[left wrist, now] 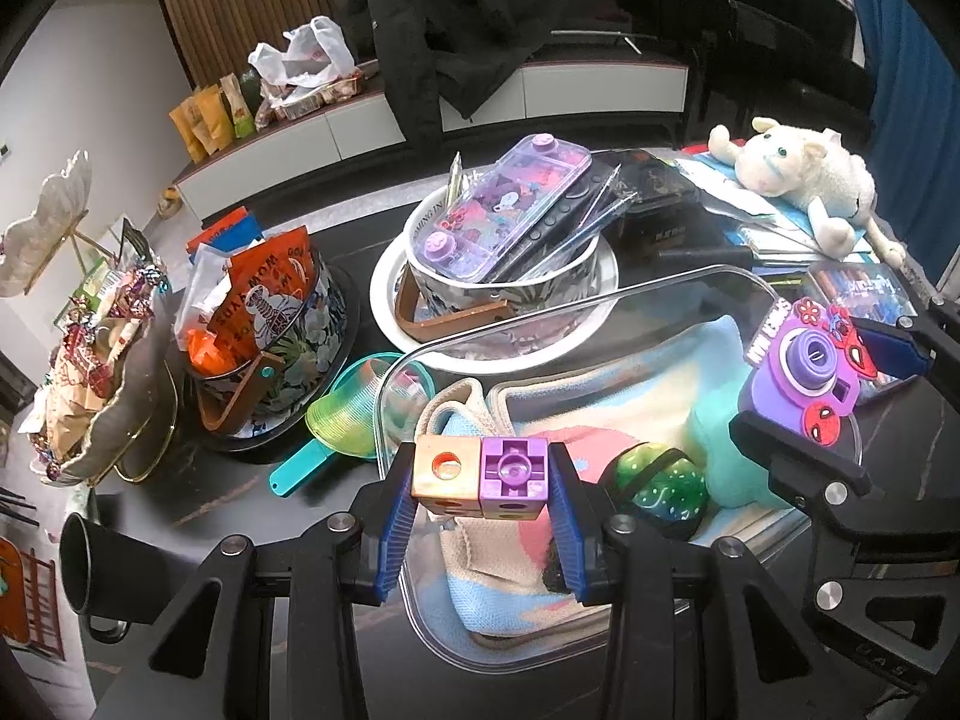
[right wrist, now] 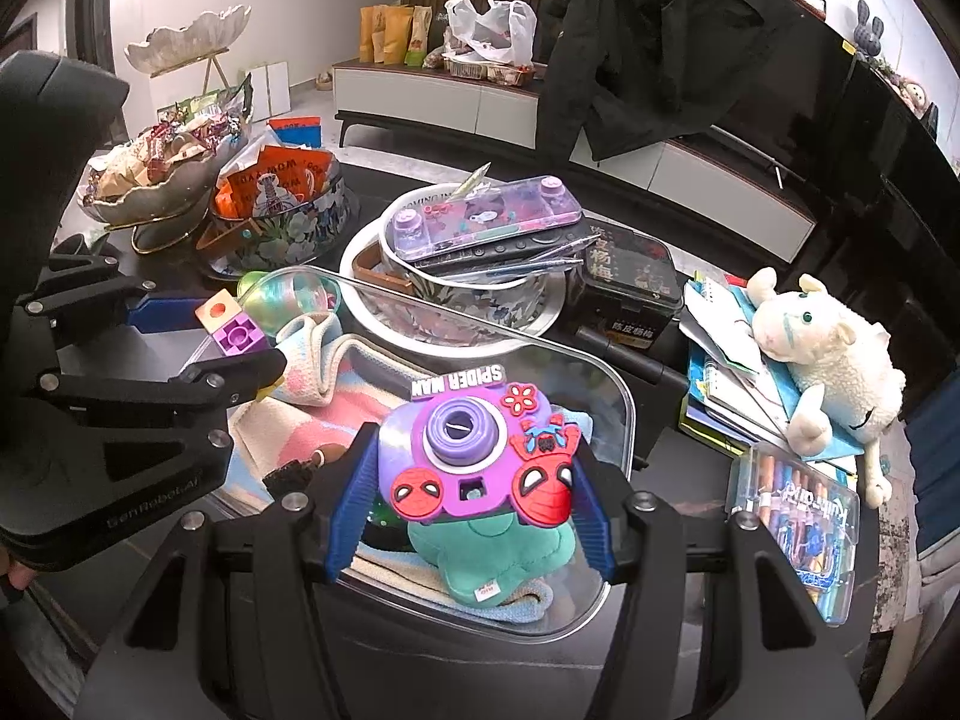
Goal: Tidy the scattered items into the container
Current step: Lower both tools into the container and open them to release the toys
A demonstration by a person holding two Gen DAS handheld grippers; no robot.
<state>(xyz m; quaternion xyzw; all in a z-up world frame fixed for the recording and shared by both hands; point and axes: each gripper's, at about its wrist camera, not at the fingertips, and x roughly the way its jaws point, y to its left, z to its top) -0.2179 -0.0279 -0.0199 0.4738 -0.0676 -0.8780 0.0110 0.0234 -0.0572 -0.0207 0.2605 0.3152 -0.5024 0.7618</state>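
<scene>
Nearby, floral bowl [left wrist: 498, 288] – plush sheep [right wrist: 822, 360] flank container [right wrist: 624, 414].

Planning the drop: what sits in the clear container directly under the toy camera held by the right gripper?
A teal plush toy lies under the toy camera, on the striped knit cloth; the right wrist view shows it.

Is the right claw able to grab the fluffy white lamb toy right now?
Probably not yet: the right claw is shut on the purple Spider-Man toy camera, above the clear plastic container. The white plush lamb lies uncovered, off to its right.
</scene>
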